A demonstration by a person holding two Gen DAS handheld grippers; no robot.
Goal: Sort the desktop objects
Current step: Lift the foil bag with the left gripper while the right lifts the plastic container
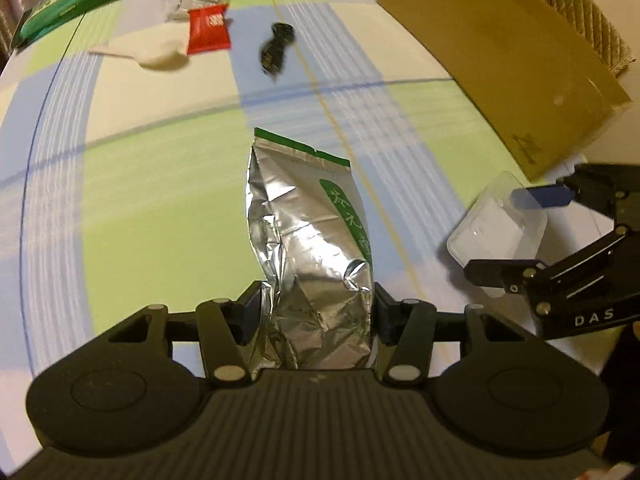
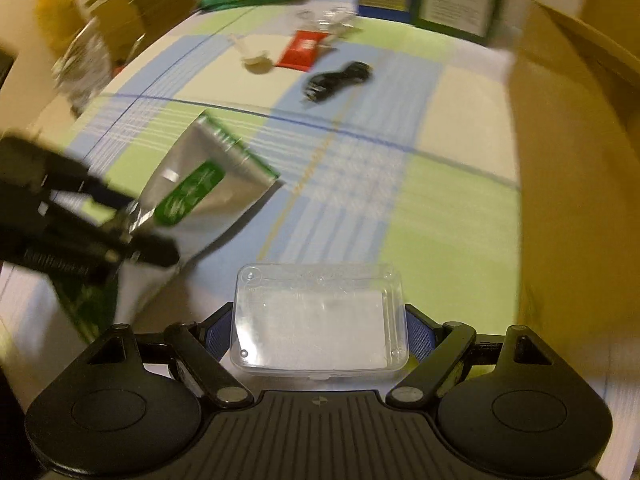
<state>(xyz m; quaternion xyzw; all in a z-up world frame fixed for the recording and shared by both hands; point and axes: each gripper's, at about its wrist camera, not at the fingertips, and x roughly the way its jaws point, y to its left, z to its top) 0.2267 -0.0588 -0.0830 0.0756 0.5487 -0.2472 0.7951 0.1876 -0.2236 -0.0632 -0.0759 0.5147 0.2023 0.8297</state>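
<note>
Left gripper (image 1: 316, 316) jaws pinch the crinkly, soft silver foil pouch (image 1: 308, 240) at its base; right gripper (image 2: 320, 332) jaws clamp the rigid, slippery clear plastic box (image 2: 320, 320) by its sides.

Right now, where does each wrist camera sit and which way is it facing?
Left wrist: on the left gripper, looking along its fingers clamped on the foil pouch; right gripper at the right edge.
Right wrist: on the right gripper, facing across the table, holding the clear plastic box; left gripper at left.
Shared: both grippers, pouch, plastic box, red packet, cardboard box.
</note>
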